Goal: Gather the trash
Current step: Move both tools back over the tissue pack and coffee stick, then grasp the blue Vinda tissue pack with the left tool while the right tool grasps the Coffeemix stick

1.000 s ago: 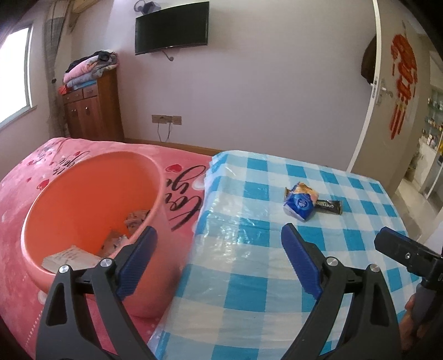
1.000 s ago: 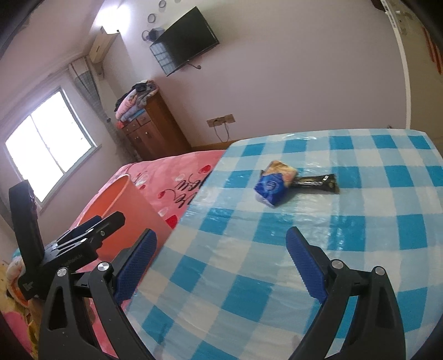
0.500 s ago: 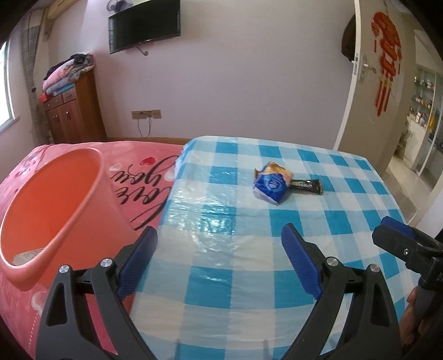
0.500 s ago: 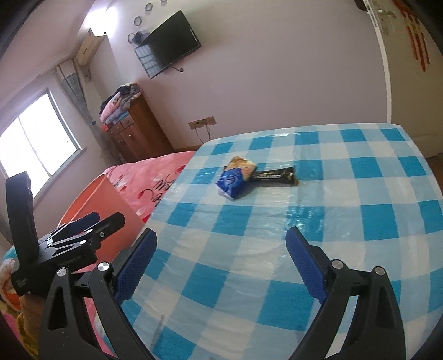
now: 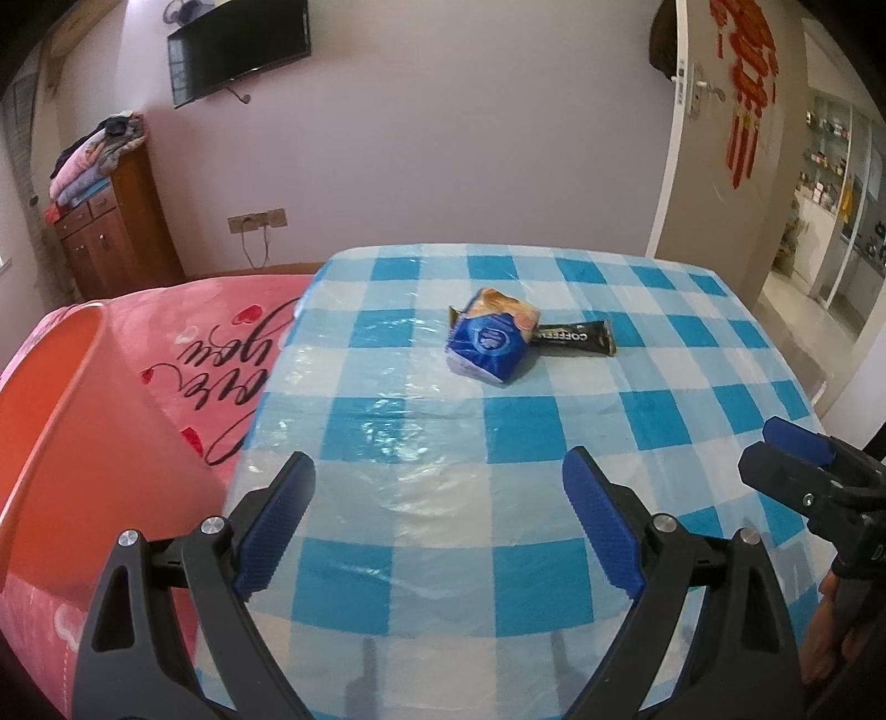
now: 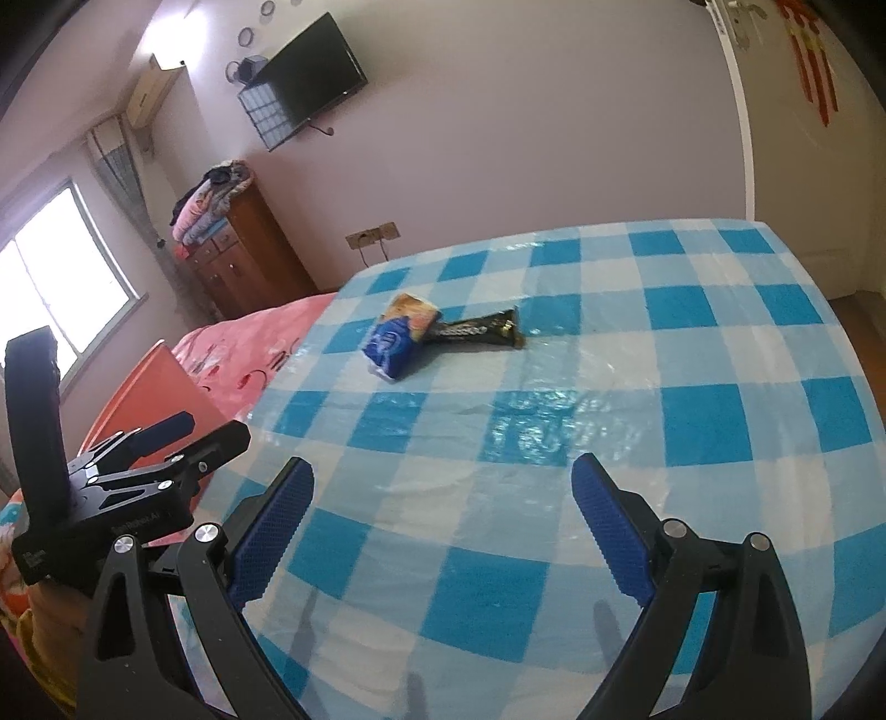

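Observation:
A blue tissue pack [image 5: 487, 344] lies on the blue checked table [image 5: 498, 476], over an orange wrapper [image 5: 501, 304] and beside a black coffee sachet [image 5: 576, 338]. The pack [image 6: 390, 346], the wrapper [image 6: 412, 315] and the sachet [image 6: 479, 331] also show in the right wrist view. An orange bin [image 5: 61, 421] stands on the pink bedspread at the left. My left gripper [image 5: 437, 531] is open and empty above the table's near part. My right gripper [image 6: 443, 531] is open and empty, also short of the trash.
A pink bedspread [image 5: 221, 343] borders the table's left edge. A wooden cabinet [image 5: 111, 227] with folded blankets stands by the far wall under a TV [image 5: 238, 52]. An open door [image 5: 731, 138] is at the right.
My left gripper has swung right from over the bin to over the table. The bin has slid to the left edge of its view. My right gripper has come closer to the trash.

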`<state>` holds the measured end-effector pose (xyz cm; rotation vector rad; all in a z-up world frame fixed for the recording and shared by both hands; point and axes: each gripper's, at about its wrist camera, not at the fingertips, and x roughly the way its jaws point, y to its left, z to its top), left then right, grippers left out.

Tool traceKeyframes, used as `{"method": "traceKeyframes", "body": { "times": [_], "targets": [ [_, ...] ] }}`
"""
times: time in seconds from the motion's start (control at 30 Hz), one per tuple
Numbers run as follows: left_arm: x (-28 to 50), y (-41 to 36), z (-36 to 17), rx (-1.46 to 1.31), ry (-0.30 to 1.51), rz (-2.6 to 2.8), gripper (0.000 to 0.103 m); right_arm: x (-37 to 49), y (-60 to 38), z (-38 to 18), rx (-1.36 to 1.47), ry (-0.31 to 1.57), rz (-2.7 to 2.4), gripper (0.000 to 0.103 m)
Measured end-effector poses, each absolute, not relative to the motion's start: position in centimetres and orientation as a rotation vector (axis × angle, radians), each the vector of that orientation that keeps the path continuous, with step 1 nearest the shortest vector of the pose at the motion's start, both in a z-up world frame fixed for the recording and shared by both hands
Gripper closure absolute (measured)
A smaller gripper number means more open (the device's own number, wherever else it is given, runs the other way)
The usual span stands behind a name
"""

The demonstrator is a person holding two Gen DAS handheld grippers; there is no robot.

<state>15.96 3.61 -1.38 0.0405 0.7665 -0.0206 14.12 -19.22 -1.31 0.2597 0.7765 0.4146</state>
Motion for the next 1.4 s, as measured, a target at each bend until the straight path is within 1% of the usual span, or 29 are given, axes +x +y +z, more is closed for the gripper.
{"method": "traceKeyframes", "body": {
  "times": [0.43,0.73,1.0,1.23,1.27,1.4],
  "targets": [
    [20.7,2.1,-3.4,0.028,0.806,-0.052,0.012,18.1,-20.7,-2.9,0.225,0.820,0.376,0.010],
    [25.4,1.9,-4.6,-0.140,0.855,-0.130,0.012,21.6,-21.9,-3.0,0.209,0.824,0.346,0.010],
    [30.2,0.3,-6.7,0.001,0.877,-0.155,0.012,23.7,-22.9,-3.5,0.203,0.846,0.338,0.010],
    [31.9,-0.1,-7.7,0.077,0.884,-0.160,0.012,25.9,-21.8,-3.7,0.174,0.870,0.366,0.010],
    [32.2,0.0,-7.9,0.074,0.888,-0.162,0.012,26.2,-21.5,-3.7,0.168,0.871,0.372,0.010],
    [32.8,0.5,-8.3,0.047,0.897,-0.182,0.021,27.4,-20.3,-3.9,0.151,0.875,0.395,0.010]
  ]
}}
